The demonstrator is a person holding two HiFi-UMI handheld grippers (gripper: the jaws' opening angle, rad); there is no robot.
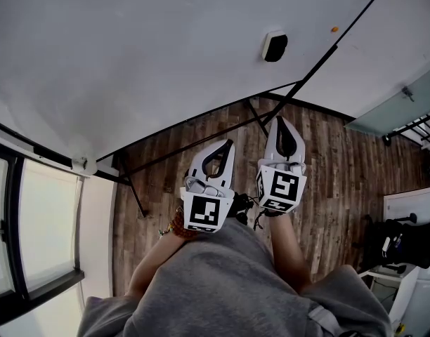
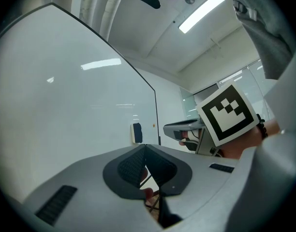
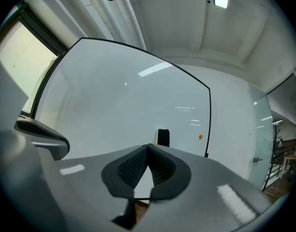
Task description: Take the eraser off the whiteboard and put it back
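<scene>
**A:** Where is the eraser right now?

**B:** The eraser [image 1: 275, 46] sits flat on the whiteboard [image 1: 166, 48], near the board's right edge and just beside a small orange dot [image 1: 334, 29]. It clings to an upright face with nothing under it, so I'd guess a magnet holds it there.

**A:** What does it look like?

**B:** It's a small dark block, taller than wide, with rounded corners and a pale strip along one side.

**A:** And the tongs?

**B:** The left tongs [image 1: 225, 146] and the right tongs [image 1: 282, 123] are both pinched fully together with nothing between them. They're held side by side close to the body, above the wooden floor [image 1: 341, 188]. Both point level at the board and are well apart from it.

**A:** Why hold them like that?

**B:** It looks like a resting pose. It fits a person about to reach for the eraser, or one who has already set it back.
</scene>
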